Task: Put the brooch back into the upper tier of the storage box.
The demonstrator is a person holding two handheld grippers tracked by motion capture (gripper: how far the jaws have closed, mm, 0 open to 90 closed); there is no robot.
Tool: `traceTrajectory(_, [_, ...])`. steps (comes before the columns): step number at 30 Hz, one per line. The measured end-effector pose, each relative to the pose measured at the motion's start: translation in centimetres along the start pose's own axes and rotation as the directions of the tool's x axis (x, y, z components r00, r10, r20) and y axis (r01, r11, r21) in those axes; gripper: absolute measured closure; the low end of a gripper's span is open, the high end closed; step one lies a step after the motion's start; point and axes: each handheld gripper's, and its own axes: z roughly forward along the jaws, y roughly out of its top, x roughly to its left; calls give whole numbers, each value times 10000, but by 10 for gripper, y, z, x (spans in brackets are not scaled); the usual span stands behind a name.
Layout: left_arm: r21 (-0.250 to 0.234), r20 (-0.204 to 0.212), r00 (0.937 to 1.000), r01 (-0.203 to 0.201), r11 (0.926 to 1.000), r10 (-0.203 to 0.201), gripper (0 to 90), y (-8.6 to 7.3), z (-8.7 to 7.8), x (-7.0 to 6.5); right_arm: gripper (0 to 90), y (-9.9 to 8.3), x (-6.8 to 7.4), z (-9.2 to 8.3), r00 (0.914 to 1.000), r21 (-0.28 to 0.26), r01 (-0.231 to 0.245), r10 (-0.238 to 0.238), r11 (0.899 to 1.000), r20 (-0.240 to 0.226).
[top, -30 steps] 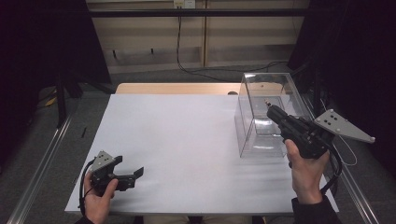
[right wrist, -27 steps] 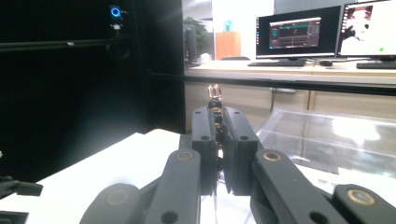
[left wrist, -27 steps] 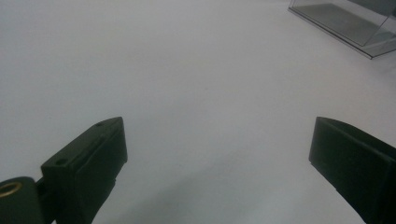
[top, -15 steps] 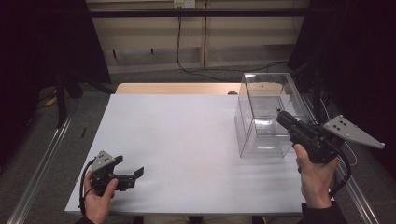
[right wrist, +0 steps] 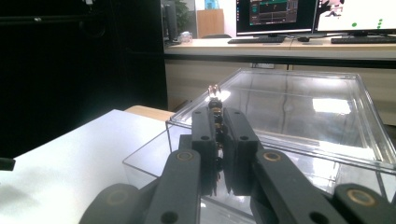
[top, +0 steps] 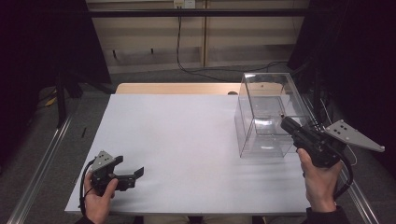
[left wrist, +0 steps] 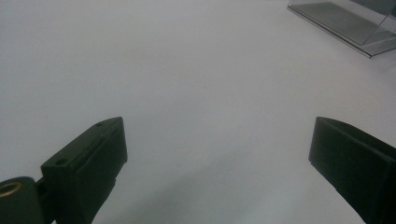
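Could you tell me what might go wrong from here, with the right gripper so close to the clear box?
The right gripper, jaws shut on a small beaded item, sits at the near edge of the clear box; a nudge could slide the light box across the table. The item is thin and could slip from the pinch. The left gripper, open, is too far off to steady the box.

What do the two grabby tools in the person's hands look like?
Both are black, pistol-shaped tools. The left tool and the right tool each carry a grey three-cornered plate with small holes, and a black cable loops from each. Their jaws are chunky black blocks with brass-coloured pins at the joints. Dark cuffs show at the wrists.
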Motion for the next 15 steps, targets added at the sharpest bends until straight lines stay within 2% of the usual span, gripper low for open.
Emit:
traceTrajectory(8, [-7,31,10000,-32,10000,32,39,0,0,0,844,-4,-1,4,9998,318,144,-148,9994,139])
traceTrajectory(15, [14,77,10000,-30,10000,30,39,0,1,0,843,-6,0,6,9996,491,80,-93,9988,266])
